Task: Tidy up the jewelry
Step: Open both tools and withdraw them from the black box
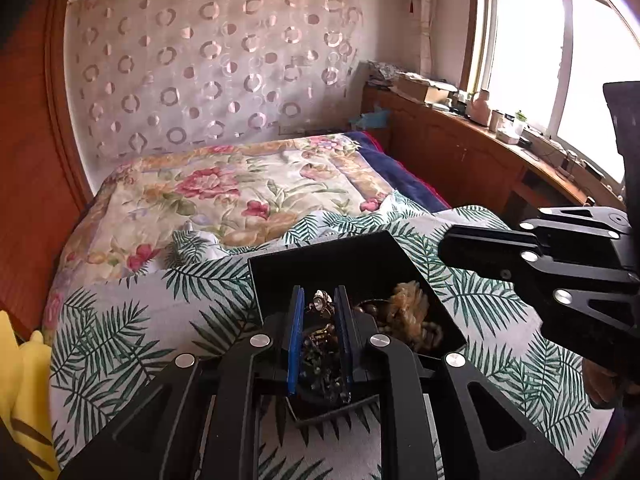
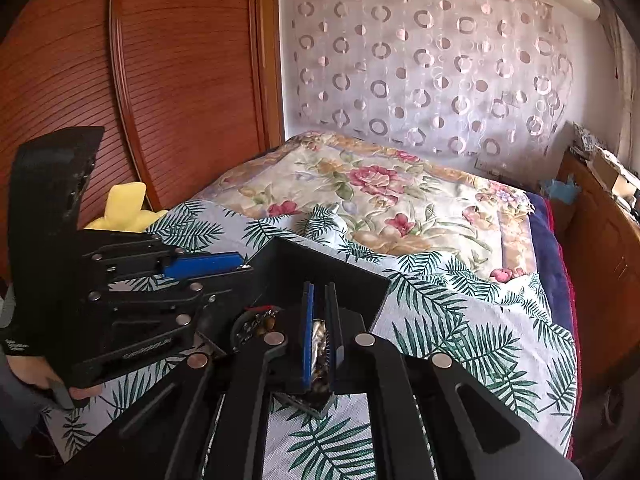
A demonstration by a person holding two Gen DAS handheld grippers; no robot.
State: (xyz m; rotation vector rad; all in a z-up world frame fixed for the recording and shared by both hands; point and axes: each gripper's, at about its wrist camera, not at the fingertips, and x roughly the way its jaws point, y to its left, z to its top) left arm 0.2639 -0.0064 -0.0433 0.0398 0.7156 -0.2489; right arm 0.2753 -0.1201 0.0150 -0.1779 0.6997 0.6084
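The left claw (image 1: 319, 300) hides part of the jewelry heap (image 1: 320, 360); whether it grips any piece is unclear.

Your daylight comes from the window (image 1: 560, 52), which is blown out to white in the left wrist view. The bed (image 1: 248, 188) is evenly lit, while the black tray (image 1: 340, 256) stays murky inside. Both views bow strongly toward dark corners. The curtain (image 2: 420, 64) looks soft, and the wardrobe (image 2: 180, 80) curves at the frame edge.

Left tongs (image 1: 319, 300) part open; right tongs (image 2: 320, 292) nearly closed.
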